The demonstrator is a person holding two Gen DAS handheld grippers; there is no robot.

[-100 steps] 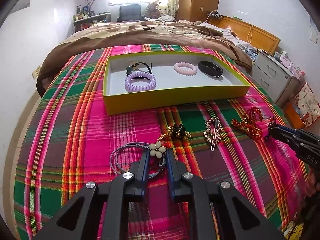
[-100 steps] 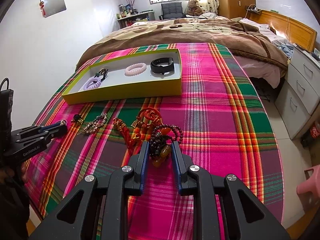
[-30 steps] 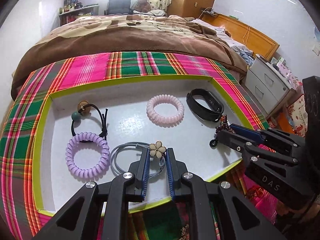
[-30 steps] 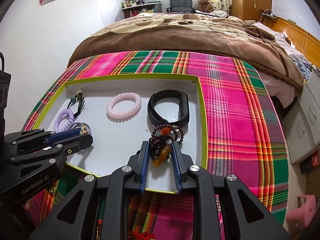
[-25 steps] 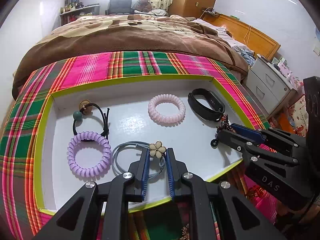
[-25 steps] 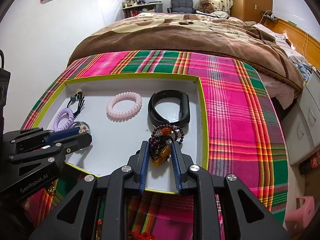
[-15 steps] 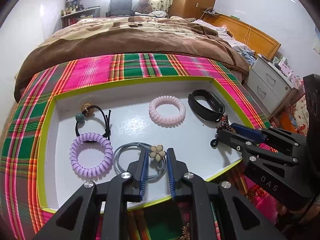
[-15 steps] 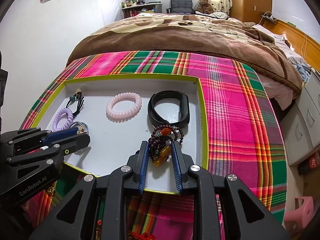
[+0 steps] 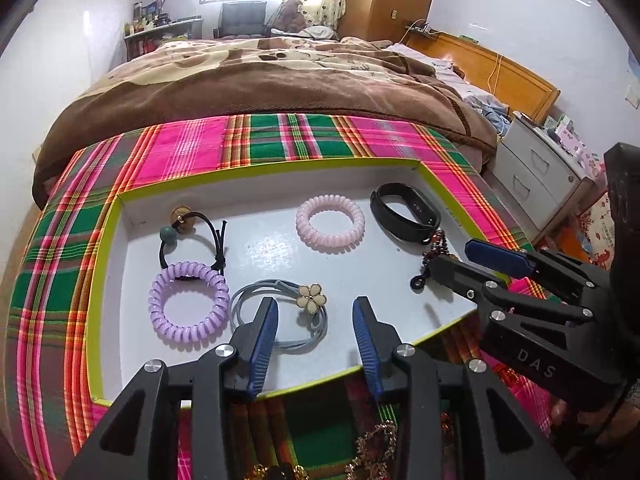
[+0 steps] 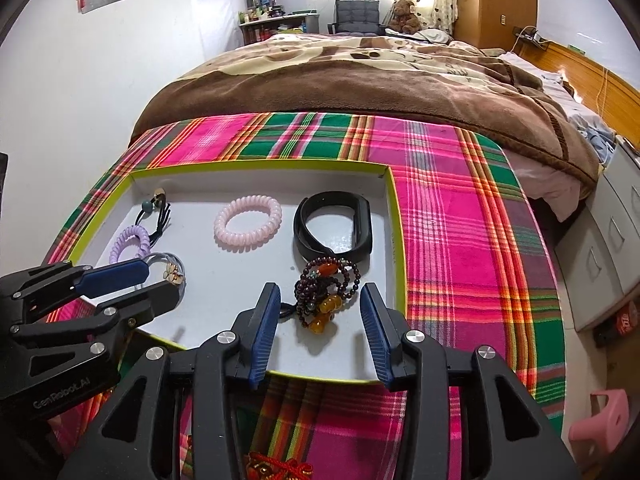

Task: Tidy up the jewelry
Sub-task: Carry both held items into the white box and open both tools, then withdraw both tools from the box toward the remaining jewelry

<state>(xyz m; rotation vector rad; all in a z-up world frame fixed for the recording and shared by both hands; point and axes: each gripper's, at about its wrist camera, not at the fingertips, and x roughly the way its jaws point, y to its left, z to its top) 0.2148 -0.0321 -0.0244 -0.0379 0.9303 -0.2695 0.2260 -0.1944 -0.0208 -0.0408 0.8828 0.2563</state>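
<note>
We held both tools spread wide over the near edge of the shallow yellow-green cardboard tray point(image 9: 105, 236) on the plaid bedspread. The grey elastic hair tie with a cream flower point(image 9: 310, 298) lay free between our left tool point(image 9: 314, 314)'s fingers; the dark red bead bracelet with amber stones point(image 10: 326, 294) lay free between our right tool point(image 10: 319, 305)'s, near the tray's right corner.

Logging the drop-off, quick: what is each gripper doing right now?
Left gripper: open, holding nothing; the grey flower hair tie lies in the tray.
Right gripper: open, holding nothing; the beaded bracelet lies in the tray.
</note>
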